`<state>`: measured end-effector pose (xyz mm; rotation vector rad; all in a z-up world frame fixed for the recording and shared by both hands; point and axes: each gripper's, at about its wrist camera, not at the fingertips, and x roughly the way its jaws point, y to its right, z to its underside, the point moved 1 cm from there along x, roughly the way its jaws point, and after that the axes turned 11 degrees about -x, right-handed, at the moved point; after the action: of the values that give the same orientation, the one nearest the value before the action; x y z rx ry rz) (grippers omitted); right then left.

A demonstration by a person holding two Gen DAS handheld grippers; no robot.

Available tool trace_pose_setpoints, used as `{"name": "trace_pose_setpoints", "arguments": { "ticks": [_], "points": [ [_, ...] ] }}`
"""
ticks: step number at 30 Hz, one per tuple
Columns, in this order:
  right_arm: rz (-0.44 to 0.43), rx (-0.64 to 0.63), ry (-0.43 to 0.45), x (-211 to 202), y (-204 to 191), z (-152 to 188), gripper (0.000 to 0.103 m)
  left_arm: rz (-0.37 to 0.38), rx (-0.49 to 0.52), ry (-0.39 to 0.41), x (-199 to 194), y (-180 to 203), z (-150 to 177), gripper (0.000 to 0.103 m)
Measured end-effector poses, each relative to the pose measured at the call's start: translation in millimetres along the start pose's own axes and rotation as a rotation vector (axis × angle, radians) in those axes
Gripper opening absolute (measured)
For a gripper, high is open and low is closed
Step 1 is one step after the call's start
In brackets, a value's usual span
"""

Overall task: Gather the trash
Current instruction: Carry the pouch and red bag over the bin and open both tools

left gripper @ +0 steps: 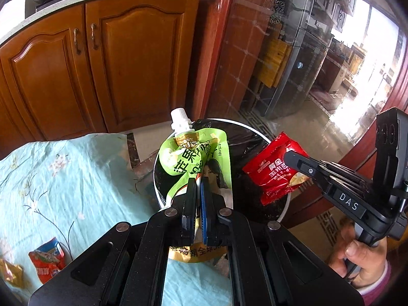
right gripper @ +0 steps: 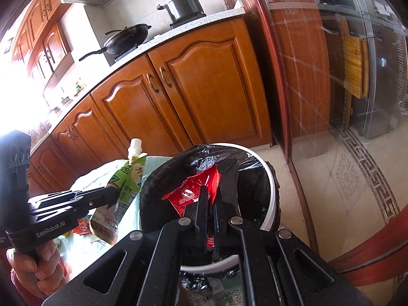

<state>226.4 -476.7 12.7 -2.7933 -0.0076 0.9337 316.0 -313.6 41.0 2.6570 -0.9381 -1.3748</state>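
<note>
While the crumpled green spouted drink pouch with a white screw cap (left gripper: 196, 160) hangs above the near rim of the round white trash bin lined with a black plastic bag (left gripper: 255, 132), the left gripper (left gripper: 198, 191) has its two fingers pressed together on the pouch's lower part. Beside it, the red foil snack wrapper (left gripper: 274, 169) is held over the bin's right side, pinched between the closed fingers of the right gripper (right gripper: 207, 199). Behind the left gripper, a pale blue floral cloth (left gripper: 63, 178) carries an orange-and-blue snack packet (left gripper: 48, 258), and brown wooden cabinet doors (left gripper: 102, 63) stand beyond the bin.
</note>
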Motion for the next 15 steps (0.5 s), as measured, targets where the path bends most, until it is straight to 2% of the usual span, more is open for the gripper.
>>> {"name": "trace_pose_setpoints", "arguments": {
  "ticks": [15],
  "points": [
    [0.017,0.001,-0.068,28.1,14.8,-0.4,0.004,-0.009,0.005,-0.077,40.5,8.7,-11.7,0.003]
  ]
}}
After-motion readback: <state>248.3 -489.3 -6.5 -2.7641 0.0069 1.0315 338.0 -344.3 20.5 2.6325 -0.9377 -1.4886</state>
